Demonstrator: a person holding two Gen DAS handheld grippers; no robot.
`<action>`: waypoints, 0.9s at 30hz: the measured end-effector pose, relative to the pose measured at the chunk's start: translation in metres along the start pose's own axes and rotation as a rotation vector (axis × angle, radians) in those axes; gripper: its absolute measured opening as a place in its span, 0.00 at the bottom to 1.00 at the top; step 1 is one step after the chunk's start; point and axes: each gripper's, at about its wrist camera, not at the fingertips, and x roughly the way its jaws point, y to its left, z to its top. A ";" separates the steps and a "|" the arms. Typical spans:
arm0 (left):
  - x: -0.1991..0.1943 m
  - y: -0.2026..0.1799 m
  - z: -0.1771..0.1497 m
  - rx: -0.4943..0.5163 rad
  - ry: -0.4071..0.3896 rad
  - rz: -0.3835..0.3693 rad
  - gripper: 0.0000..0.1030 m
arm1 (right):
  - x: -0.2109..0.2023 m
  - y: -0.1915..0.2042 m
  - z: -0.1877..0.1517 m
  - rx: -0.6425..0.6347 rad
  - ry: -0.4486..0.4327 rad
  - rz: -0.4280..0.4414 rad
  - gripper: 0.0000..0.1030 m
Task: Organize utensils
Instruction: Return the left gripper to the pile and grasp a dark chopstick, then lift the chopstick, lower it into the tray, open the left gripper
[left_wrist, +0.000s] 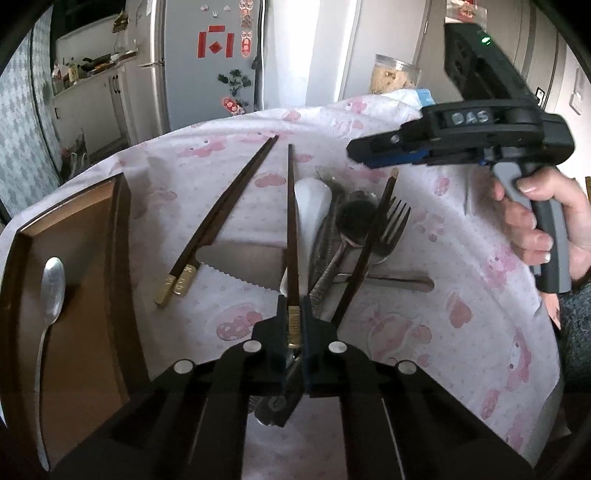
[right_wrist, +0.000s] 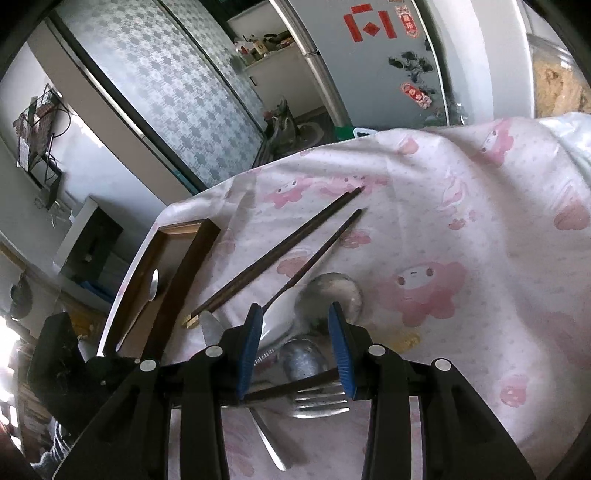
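Beneath the left gripper, clamped on a chopstick, utensils seem partly hidden.

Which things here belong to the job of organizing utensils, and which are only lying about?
Belong to the job:
- dark wooden chopstick clamped in the left hand-held gripper
- brown wooden tray
- silver metal spoon in it
- silver metal fork

Lying about:
- clear plastic jar
- grey fridge

The cloth is matt cotton-like fabric with pink prints. The tray looks like smooth brown wood. The spoon and fork are shiny metal. The chopsticks are dark glossy wood with golden ends.
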 end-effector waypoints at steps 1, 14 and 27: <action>-0.003 -0.001 0.000 -0.001 -0.007 0.000 0.07 | 0.002 -0.001 0.001 0.011 0.000 0.003 0.37; -0.047 -0.008 -0.008 -0.033 -0.106 -0.032 0.07 | 0.028 -0.023 0.012 0.239 -0.015 0.064 0.37; -0.073 -0.022 -0.018 -0.006 -0.154 -0.061 0.07 | 0.027 -0.025 0.020 0.273 -0.047 0.034 0.23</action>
